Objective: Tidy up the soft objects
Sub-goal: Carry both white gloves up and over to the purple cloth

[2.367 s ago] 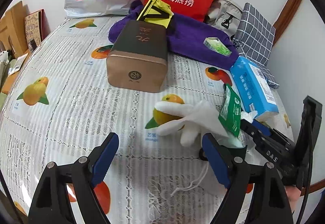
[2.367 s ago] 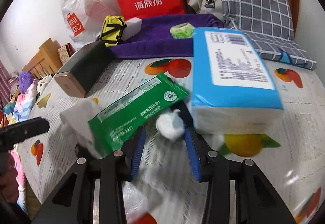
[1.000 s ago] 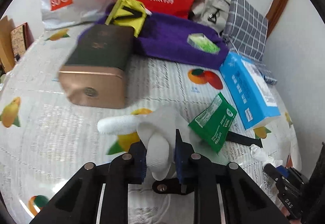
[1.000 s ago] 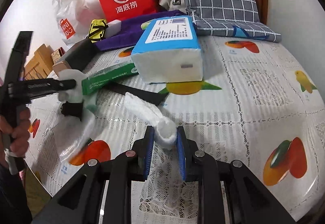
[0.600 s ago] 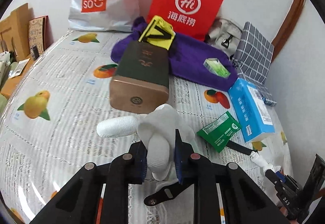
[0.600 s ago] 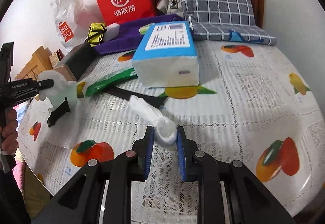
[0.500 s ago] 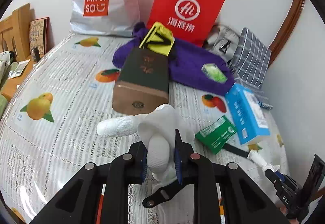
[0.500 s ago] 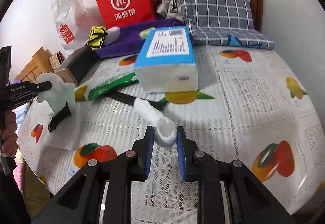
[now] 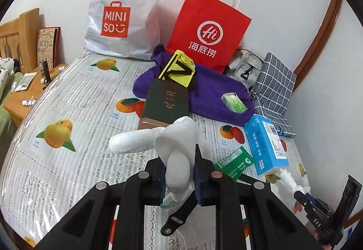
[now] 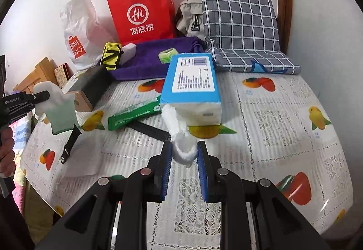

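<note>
— Glove [image 9: 179, 152] first: what has hold of it?

— Left gripper [image 9: 179, 178] is clamped on the white glove's body, which bulges up between the jaws, one finger sticking out to the left. It hangs clear above the table [image 9: 68, 159], a black strap [image 9: 179, 216] dangling beneath.

— And the other side?

— Right gripper [image 10: 184, 166] is pinched shut on a second white piece [image 10: 179, 136], likely the matching glove. Its long axis runs away from the jaws toward the blue tissue pack [image 10: 192, 82].

— Which way between them?

— Left-held glove sits well off to the right gripper's left; bringing them together looks like the next call.
</note>
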`<state>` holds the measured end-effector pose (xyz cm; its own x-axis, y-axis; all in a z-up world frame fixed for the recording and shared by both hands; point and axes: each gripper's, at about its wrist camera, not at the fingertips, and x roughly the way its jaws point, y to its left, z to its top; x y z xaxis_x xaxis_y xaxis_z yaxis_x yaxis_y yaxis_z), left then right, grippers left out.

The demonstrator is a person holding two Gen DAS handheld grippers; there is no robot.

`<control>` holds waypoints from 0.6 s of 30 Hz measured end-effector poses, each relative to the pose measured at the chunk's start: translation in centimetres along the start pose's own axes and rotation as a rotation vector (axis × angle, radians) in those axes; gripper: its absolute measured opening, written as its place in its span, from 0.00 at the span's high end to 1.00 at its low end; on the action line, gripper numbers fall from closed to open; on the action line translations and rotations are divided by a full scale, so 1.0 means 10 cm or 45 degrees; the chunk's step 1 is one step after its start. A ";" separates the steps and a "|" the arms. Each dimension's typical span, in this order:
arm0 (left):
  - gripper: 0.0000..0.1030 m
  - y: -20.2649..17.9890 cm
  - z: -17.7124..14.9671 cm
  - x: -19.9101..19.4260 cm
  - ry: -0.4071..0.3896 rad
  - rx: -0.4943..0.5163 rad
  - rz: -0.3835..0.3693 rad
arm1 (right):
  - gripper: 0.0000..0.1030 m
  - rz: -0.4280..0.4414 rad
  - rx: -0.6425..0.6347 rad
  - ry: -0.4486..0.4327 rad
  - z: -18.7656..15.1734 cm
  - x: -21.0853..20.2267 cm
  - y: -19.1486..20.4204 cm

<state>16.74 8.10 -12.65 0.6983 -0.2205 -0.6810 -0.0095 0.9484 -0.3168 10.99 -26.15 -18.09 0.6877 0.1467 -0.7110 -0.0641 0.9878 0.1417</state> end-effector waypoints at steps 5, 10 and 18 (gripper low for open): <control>0.82 0.01 0.06 -0.07 -0.010 0.002 0.011 | 0.79 0.028 0.024 -0.004 0.12 -0.04 0.03; 0.82 -0.02 0.14 -0.12 -0.017 0.013 0.014 | 0.79 0.017 0.019 -0.024 0.27 -0.07 0.07; 0.82 -0.13 0.30 -0.20 -0.043 0.042 -0.010 | 0.79 0.027 0.008 -0.041 0.56 -0.08 0.12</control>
<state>17.47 7.94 -8.91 0.7221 -0.2205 -0.6558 0.0189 0.9538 -0.2999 14.42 -25.36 -13.48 0.7094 0.1653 -0.6851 -0.0743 0.9842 0.1606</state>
